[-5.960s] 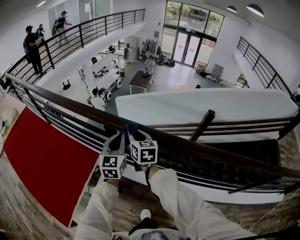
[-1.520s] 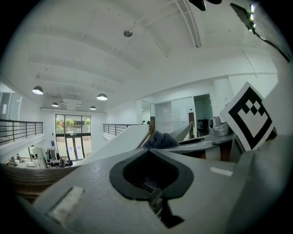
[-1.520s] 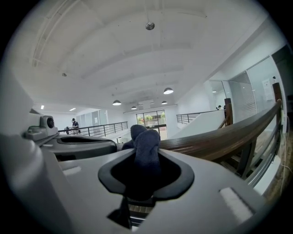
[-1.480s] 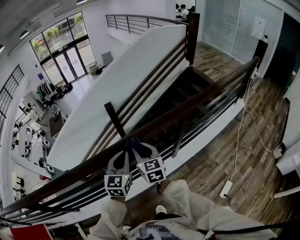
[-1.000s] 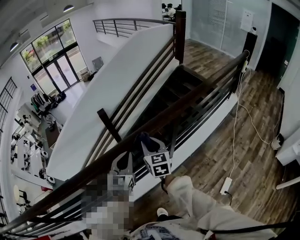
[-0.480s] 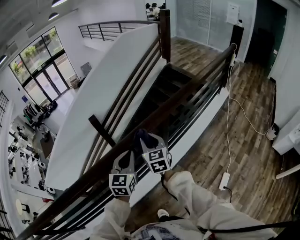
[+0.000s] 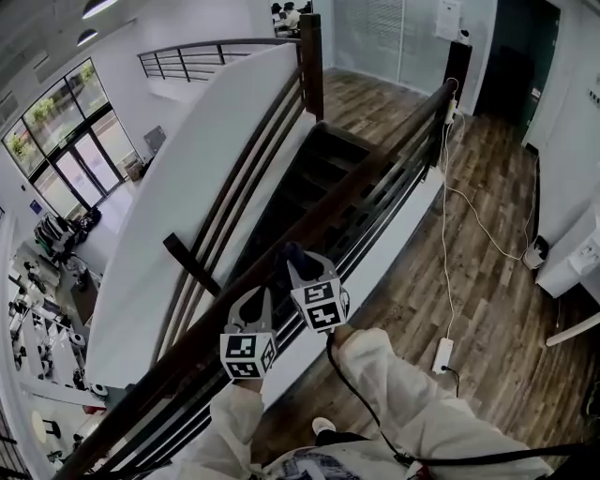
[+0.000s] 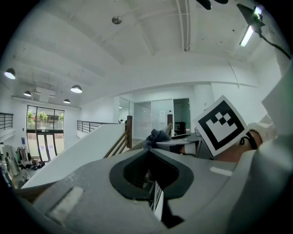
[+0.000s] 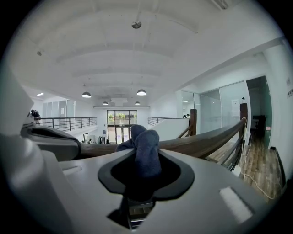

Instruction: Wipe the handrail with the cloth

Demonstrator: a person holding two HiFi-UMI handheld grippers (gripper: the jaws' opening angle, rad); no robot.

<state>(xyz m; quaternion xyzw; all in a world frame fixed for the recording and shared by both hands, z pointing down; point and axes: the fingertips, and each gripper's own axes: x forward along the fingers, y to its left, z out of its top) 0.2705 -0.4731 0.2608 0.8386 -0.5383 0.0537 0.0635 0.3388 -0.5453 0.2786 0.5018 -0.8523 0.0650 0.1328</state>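
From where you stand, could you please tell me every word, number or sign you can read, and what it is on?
No text can be read.
The left marker cube and right marker cube: black-and-white patterns only, no letters.
The white notice on the far wall: too small to read.
The cloth: no label shows.
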